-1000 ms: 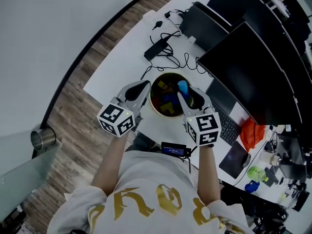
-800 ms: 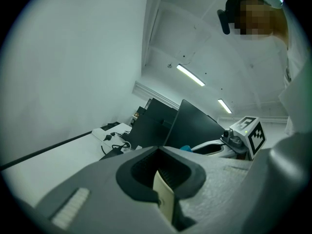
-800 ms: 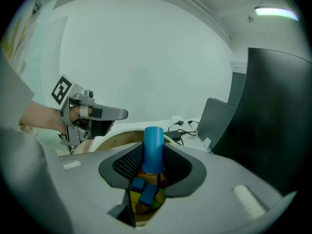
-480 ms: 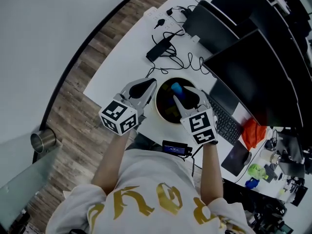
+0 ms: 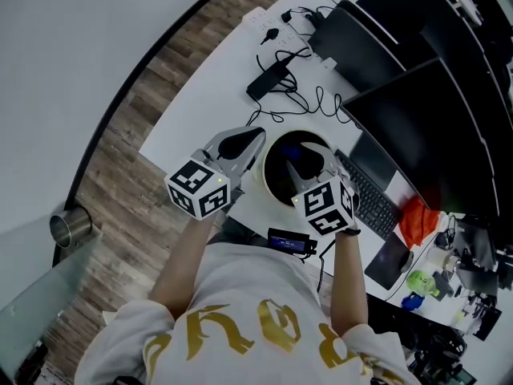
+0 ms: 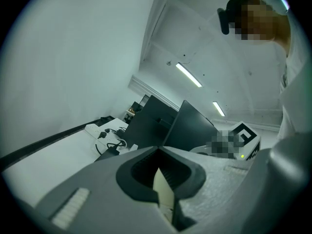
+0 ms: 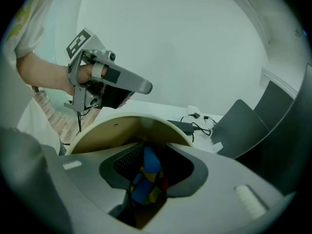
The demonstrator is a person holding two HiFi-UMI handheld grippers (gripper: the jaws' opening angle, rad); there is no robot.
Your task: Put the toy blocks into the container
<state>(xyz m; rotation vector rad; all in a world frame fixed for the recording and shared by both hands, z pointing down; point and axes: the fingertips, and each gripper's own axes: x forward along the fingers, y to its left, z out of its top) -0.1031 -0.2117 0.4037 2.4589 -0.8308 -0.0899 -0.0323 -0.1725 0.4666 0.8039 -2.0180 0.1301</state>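
One blue block point(image 7: 150, 161) stands upright, gripped by my right gripper point(image 5: 301, 163) — its jaws have just been closing — nose-down over the container point(image 5: 268, 184); left gripper point(image 5: 250, 140), jaws together and empty, sits beside the rim.

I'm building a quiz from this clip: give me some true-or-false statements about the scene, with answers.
The right gripper points down into the container. True.
A red block is between the right gripper's jaws. False: a blue block, and the jaws have just been closing on it.
The left gripper holds a block. False: its jaws are shut and empty, beside the container.
A keyboard lies on the desk near the container. True.
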